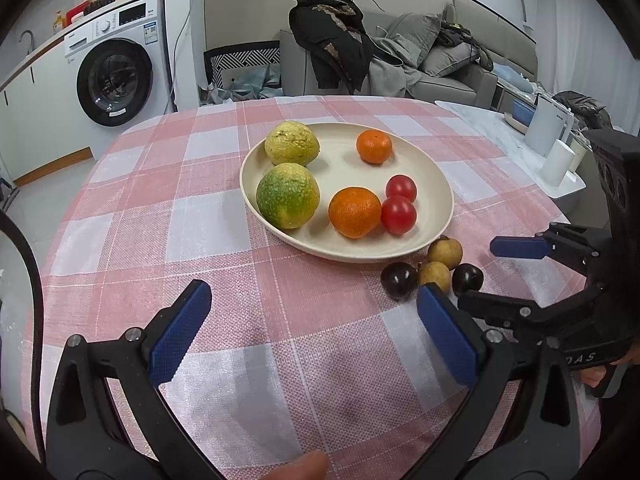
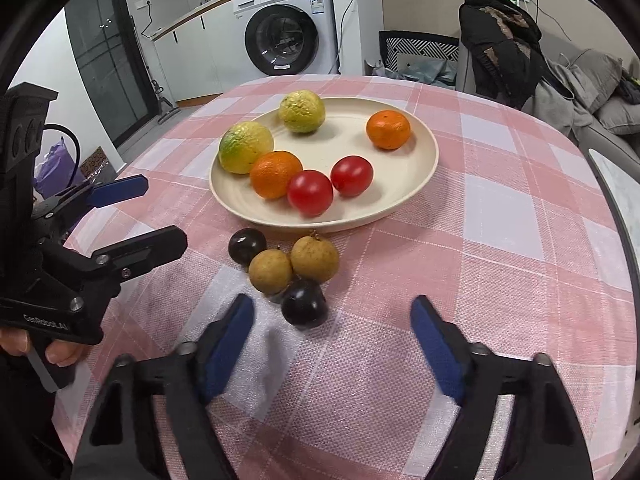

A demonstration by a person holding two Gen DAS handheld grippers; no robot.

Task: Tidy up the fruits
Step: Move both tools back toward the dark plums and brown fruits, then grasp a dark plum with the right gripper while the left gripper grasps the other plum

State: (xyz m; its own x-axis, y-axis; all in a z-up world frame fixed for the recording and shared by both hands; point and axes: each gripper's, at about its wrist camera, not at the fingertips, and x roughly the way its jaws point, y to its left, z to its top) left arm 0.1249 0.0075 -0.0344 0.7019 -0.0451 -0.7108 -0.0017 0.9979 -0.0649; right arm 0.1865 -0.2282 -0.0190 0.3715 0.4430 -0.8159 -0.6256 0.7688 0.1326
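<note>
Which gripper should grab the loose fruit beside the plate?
Right. The right gripper is open with the near dark plum just ahead of its fingers. The left gripper faces bare tablecloth, off to the side.

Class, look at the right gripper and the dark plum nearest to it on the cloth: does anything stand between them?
Nothing visible does. The right gripper is open, with only bare checked tablecloth between it and the nearest dark plum. The two tan fruits lie beyond the plum, toward the plate.
</note>
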